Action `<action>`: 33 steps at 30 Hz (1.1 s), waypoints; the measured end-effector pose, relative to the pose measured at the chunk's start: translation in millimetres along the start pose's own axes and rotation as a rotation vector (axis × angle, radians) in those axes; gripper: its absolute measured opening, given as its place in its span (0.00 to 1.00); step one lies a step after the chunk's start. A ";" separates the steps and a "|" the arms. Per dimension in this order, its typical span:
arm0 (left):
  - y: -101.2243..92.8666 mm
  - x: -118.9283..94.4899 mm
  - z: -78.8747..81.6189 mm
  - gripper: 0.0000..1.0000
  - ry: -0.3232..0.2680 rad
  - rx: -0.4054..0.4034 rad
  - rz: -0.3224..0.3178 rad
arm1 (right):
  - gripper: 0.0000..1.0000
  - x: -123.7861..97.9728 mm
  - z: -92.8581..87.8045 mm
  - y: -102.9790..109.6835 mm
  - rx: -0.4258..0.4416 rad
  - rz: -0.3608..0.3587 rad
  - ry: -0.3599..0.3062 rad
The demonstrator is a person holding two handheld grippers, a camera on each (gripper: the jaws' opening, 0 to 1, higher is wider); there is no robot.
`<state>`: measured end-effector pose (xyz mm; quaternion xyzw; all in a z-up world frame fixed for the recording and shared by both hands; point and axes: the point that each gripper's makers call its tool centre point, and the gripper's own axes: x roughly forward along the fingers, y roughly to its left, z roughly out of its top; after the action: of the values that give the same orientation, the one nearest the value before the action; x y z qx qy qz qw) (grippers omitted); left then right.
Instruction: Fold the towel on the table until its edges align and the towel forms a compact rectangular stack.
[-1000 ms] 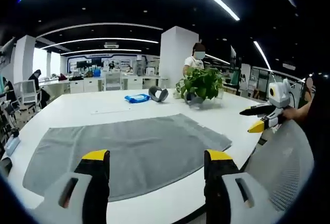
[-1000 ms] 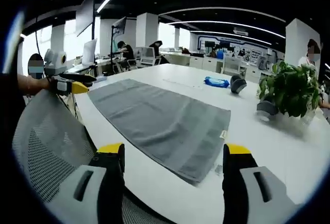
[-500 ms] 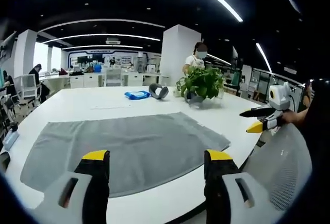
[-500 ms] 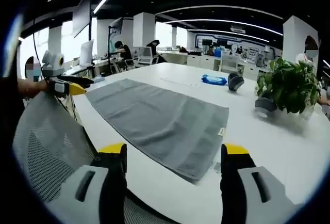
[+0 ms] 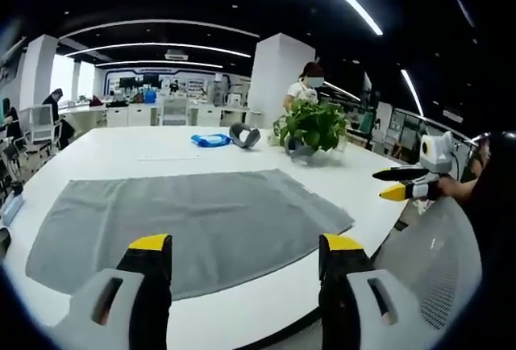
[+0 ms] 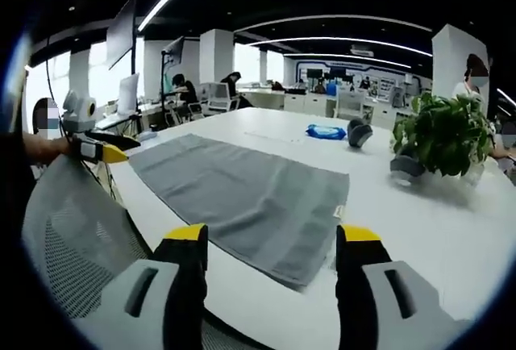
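In the left gripper view, the left gripper (image 5: 242, 257) is holding its two yellow-tipped fingers (image 5: 151, 245) wide apart, gripping nothing and hanging short of the table's near edge. In the right gripper view, the right gripper (image 6: 272, 245) is doing the same, its fingers (image 6: 360, 237) spread wide with nothing between them and touching nothing.

Just beyond both pairs of tips, the towel (image 5: 189, 225) is lying flat and fully unfolded on the white table (image 5: 105, 152). It is a grey rectangle of soft, matte, finely looped cloth with a woven band near one short end. In the right gripper view the towel (image 6: 238, 197) is stretching away toward 10 o'clock, with a small pale tag at its near right corner.

At 3 o'clock in the left gripper view, the right gripper (image 5: 399, 190) is showing over the pale mesh back of a chair (image 5: 431, 261); at 9 o'clock in the right gripper view, the left gripper (image 6: 105, 154) is showing above the same chair (image 6: 76, 229).

Farther across the smooth table, at about 1 o'clock, a leafy green plant (image 5: 310, 127) is sitting in a dark pot. Beside it, toward 12 o'clock, a grey curved object (image 5: 244, 135) and a flat blue packet (image 5: 211, 139) are lying close together. Behind the plant a person (image 5: 306, 88) in a white top is standing by a white pillar (image 5: 274, 76).
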<state>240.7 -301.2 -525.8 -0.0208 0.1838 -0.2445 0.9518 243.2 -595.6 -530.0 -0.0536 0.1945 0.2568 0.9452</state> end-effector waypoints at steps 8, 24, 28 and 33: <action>0.7 -1.6 0.9 0.69 -0.002 -0.034 0.003 | 0.62 1.9 2.8 13.8 0.010 0.066 -0.015; -7.3 1.5 -6.0 0.67 0.044 -0.019 -0.041 | 0.72 3.2 9.9 27.3 0.030 0.129 -0.043; -7.2 1.0 -6.5 0.67 0.045 -0.020 -0.046 | 0.71 2.5 10.8 32.7 0.022 0.158 -0.044; -5.6 0.5 -5.3 0.67 0.037 -0.019 -0.038 | 0.72 3.9 1.4 29.4 -0.012 0.144 0.001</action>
<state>236.7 -306.1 -530.2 -0.0291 0.2031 -0.2613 0.9432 231.9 -568.1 -530.2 -0.0453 0.1965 0.3252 0.9239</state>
